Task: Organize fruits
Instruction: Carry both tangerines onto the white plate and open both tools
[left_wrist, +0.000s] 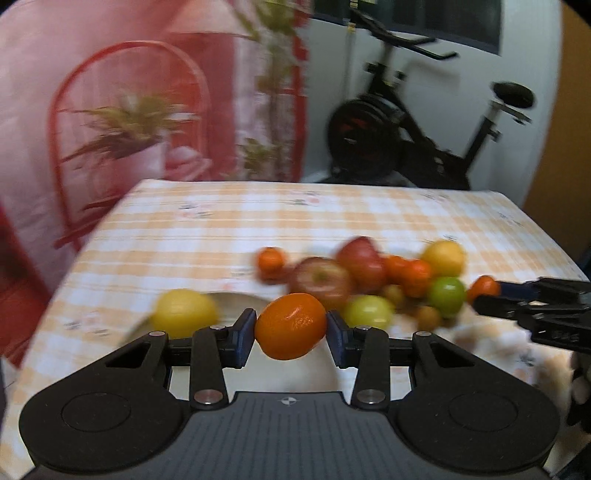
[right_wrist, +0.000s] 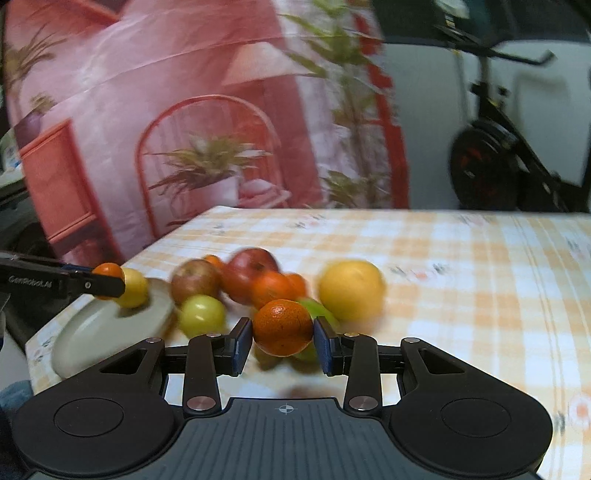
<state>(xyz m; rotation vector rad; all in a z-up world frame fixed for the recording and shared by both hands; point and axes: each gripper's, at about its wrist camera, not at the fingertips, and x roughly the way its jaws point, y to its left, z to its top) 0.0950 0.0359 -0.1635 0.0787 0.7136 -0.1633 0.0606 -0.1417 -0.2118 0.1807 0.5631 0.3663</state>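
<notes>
Sorting is under way, I judge. At lower left of the right view sits the plate (right_wrist: 110, 325) (one lemon (right_wrist: 133, 288) on it); the left gripper (left_wrist: 291, 332) pinches an orange (left_wrist: 291, 325), the right gripper (right_wrist: 282, 341) pinches a mandarin (right_wrist: 282, 326) at centre. Next: carry each plateward.
</notes>
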